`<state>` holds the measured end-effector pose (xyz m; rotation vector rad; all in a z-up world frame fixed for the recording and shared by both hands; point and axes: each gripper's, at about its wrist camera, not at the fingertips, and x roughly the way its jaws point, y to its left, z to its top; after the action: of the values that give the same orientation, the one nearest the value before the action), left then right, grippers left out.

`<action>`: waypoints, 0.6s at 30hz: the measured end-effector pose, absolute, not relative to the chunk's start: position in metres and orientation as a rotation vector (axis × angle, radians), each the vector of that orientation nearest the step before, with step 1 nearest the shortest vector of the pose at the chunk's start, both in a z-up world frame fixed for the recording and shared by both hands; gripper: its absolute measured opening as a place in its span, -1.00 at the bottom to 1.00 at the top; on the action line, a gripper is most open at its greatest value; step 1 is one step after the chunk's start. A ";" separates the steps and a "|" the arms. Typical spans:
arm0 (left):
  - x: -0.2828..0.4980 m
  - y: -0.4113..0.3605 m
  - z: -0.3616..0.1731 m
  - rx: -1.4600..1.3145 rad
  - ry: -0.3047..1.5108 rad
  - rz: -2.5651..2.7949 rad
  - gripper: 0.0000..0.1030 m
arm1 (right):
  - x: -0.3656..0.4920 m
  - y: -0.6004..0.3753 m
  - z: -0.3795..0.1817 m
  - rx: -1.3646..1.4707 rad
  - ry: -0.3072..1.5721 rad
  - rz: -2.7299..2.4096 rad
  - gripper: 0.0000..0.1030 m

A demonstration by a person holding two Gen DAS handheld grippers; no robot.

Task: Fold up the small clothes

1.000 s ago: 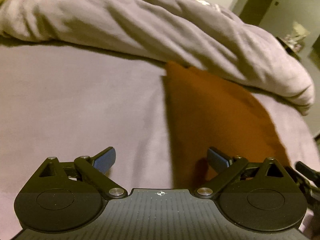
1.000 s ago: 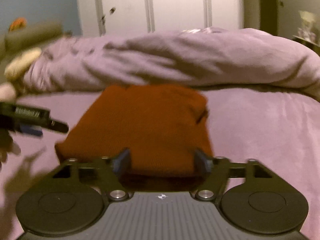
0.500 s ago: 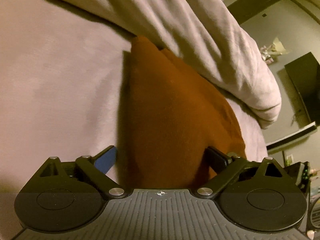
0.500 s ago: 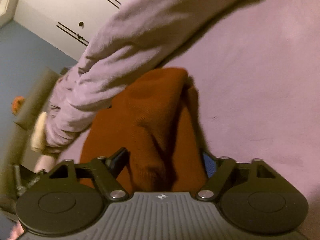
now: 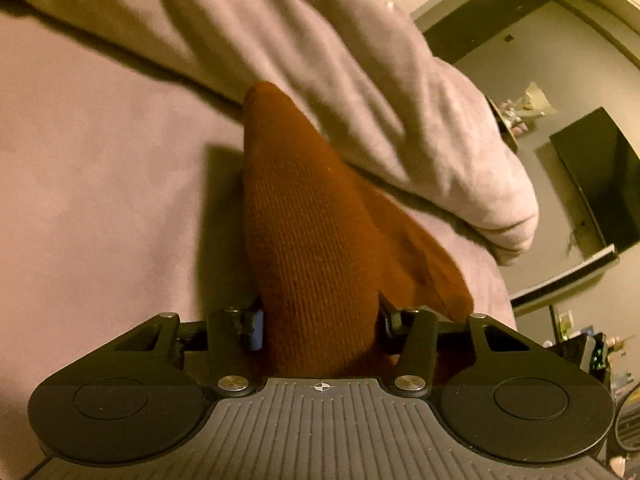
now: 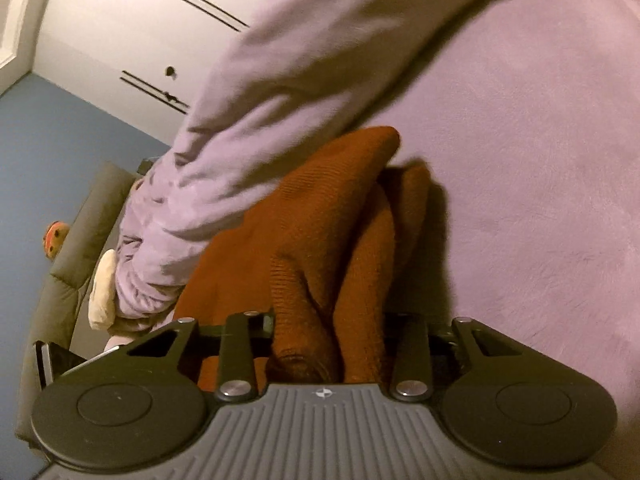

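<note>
The left hand-held gripper (image 5: 318, 320) is clamped on a bunched edge of the rust-brown knit garment (image 5: 308, 216), which rises from the lower centre of the frame toward the middle. The right hand-held gripper (image 6: 328, 322) pinches a gathered fold of the same garment (image 6: 320, 220) at lower centre of its frame. The garment lies on the lilac bed sheet (image 5: 100, 200), its far edge touching the rumpled lilac duvet (image 5: 320, 60) that crosses the upper frame. Bare sheet (image 6: 540, 140) fills the right of the right wrist view. A dark screen (image 5: 600, 180) stands at the right edge; a white wardrobe (image 6: 120, 20) occupies the upper left.
</note>
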<state>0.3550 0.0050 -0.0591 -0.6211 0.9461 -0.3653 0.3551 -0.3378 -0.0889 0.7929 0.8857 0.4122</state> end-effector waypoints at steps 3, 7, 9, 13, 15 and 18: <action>0.333 0.022 -0.044 -0.571 0.929 -0.338 0.04 | 0.343 -0.315 -0.078 0.755 0.920 0.456 -0.34; 0.284 0.052 -0.041 -0.537 0.958 -0.245 0.05 | 0.318 -0.270 -0.077 0.659 0.945 0.543 -0.34; 0.258 0.063 -0.046 -0.525 0.982 -0.207 0.14 | 0.301 -0.252 -0.077 0.613 0.942 0.572 -0.34; 0.215 0.077 -0.047 -0.471 0.944 -0.075 0.25 | 0.263 -0.230 -0.066 0.437 0.900 0.524 -0.02; 0.193 0.072 -0.036 -0.394 0.886 -0.030 0.34 | 0.243 -0.231 -0.056 0.372 0.863 0.465 0.17; 0.170 0.058 -0.025 -0.307 0.837 0.017 0.53 | 0.208 -0.235 -0.039 0.272 0.788 0.390 0.22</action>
<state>0.1698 0.0581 -0.0246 -0.3072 0.8369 0.0170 0.2076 -0.2349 -0.0391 0.2719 0.7883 0.3900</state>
